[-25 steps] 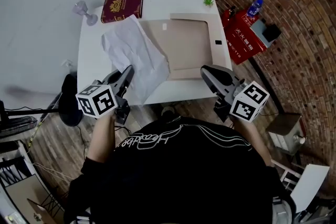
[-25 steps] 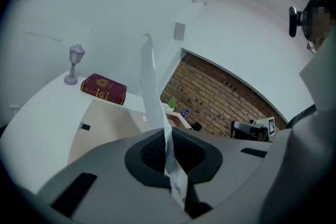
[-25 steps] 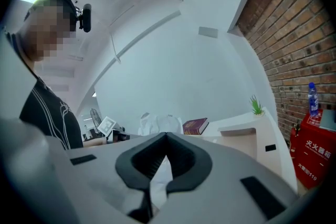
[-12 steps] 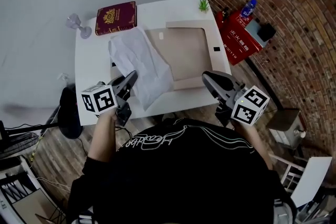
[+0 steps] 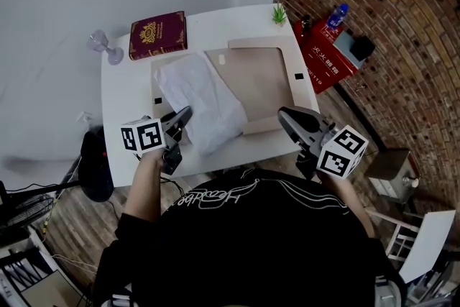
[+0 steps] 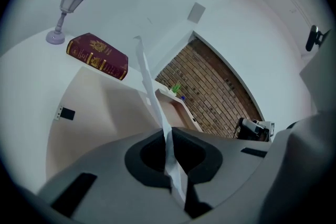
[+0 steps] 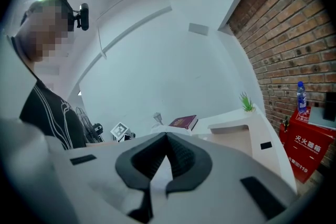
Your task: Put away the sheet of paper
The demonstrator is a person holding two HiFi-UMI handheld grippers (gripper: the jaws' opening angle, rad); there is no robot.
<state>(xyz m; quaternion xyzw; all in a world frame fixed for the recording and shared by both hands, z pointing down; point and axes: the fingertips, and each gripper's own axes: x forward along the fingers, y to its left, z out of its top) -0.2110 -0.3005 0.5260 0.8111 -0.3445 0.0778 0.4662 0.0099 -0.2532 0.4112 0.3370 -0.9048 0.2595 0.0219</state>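
Observation:
A crumpled white sheet of paper [image 5: 205, 101] lies on the white table [image 5: 129, 97], partly over the left side of an open beige folder [image 5: 266, 75]. My left gripper [image 5: 180, 118] is shut on the sheet's near edge. In the left gripper view the paper [image 6: 149, 86] runs edge-on, up out of the closed jaws of my left gripper [image 6: 167, 136]. My right gripper [image 5: 293, 120] hovers at the table's front edge, to the right of the sheet. Its jaws are shut with nothing between them, as the right gripper view shows [image 7: 167, 136].
A dark red book [image 5: 157, 34] and a small lamp-shaped ornament [image 5: 100, 45] stand at the table's far left. A little green plant [image 5: 279, 13] sits at the far right corner. Beside the table are a red box [image 5: 325, 57], a blue bottle [image 5: 336, 14] and a brick wall [image 5: 402, 47].
The head view has shifted a little, so the table sits lower in the frame. My left gripper stays shut on the sheet's near edge. The right gripper keeps its place.

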